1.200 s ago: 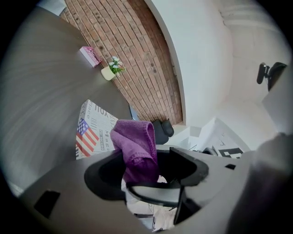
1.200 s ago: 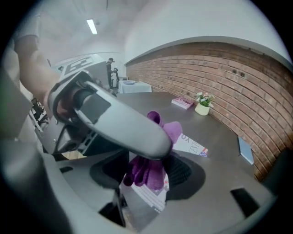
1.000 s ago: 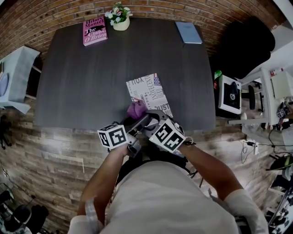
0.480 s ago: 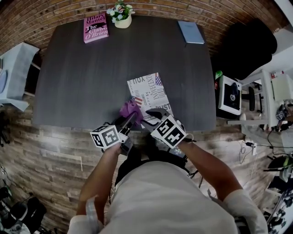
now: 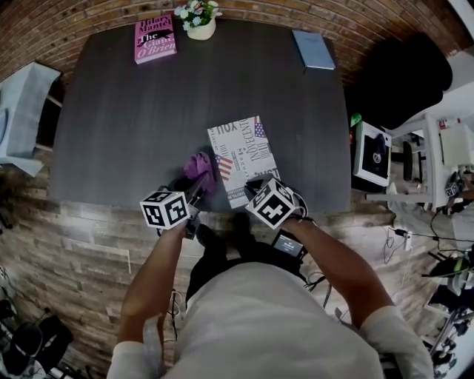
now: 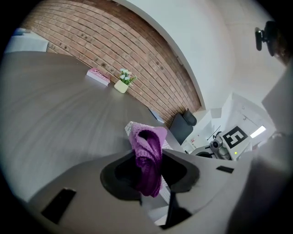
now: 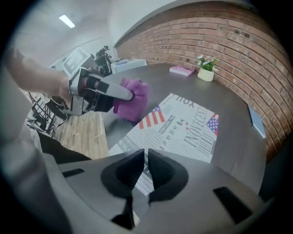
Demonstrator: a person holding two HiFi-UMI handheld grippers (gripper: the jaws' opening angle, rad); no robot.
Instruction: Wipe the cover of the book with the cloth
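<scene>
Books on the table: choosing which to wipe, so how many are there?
3: a pink book at the far left by the flower pot, a blue book at the far right, a newsprint-cover book near the front edge beside the purple cloth. None appears hidden.

The dark table [image 5: 133, 126] lies bare across its left half and middle, leaving wide room to pass. Along the far edge stand a pink book [image 5: 155, 41], a flower pot [image 5: 200, 22] and a blue notebook [image 5: 313, 49], all well apart from the printed book [image 5: 241, 152]. The near edge is crowded. The left gripper [image 5: 196, 185], its jaws just closed on the purple cloth [image 5: 198, 165], sits just beside the printed book's left edge. The right gripper [image 5: 252, 185], its jaws just drawn nearly together with nothing seen between them, hangs over its near end. Only a narrow gap separates the two. A bare strip runs right of the printed book.
</scene>
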